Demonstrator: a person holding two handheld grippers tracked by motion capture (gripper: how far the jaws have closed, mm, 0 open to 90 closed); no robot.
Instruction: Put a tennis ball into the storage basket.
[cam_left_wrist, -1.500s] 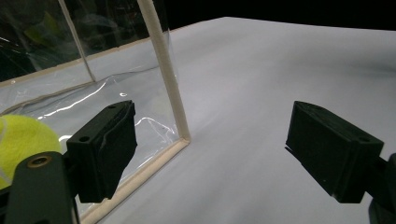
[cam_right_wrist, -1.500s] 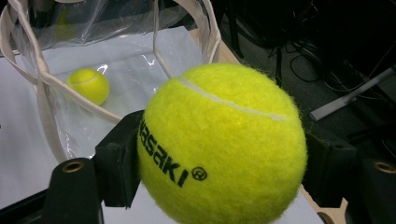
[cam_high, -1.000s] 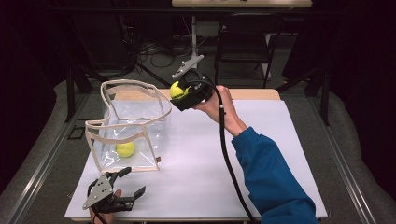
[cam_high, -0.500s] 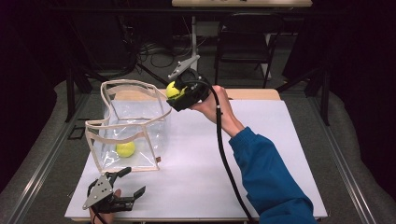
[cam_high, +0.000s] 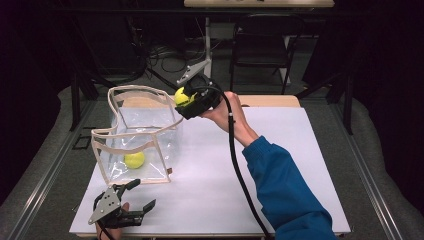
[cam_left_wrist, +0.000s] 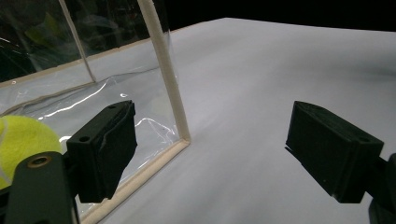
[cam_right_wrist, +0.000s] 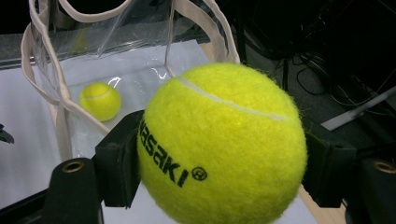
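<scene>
A clear plastic bag (cam_high: 145, 130) with cream trim stands open on the white table (cam_high: 280, 165), at its left. One yellow tennis ball (cam_high: 134, 159) (cam_right_wrist: 99, 100) (cam_left_wrist: 23, 140) lies on the bag's floor. My right gripper (cam_high: 186, 100) is held in the air at the bag's far right rim, shut on a second yellow tennis ball (cam_high: 181, 96) (cam_right_wrist: 222, 144). My left gripper (cam_high: 137, 196) (cam_left_wrist: 210, 154) rests open near the table's front left edge, just outside the bag's near corner, with nothing between its jaws.
A wooden board (cam_high: 270, 101) lies along the table's far edge. Behind it stand a dark chair (cam_high: 257, 55) and cables on the floor. The person's blue sleeve (cam_high: 285, 190) crosses the table's right half.
My right gripper has carried its tennis ball slightly left, closer over the bag's rim. The left gripper has stayed put.
</scene>
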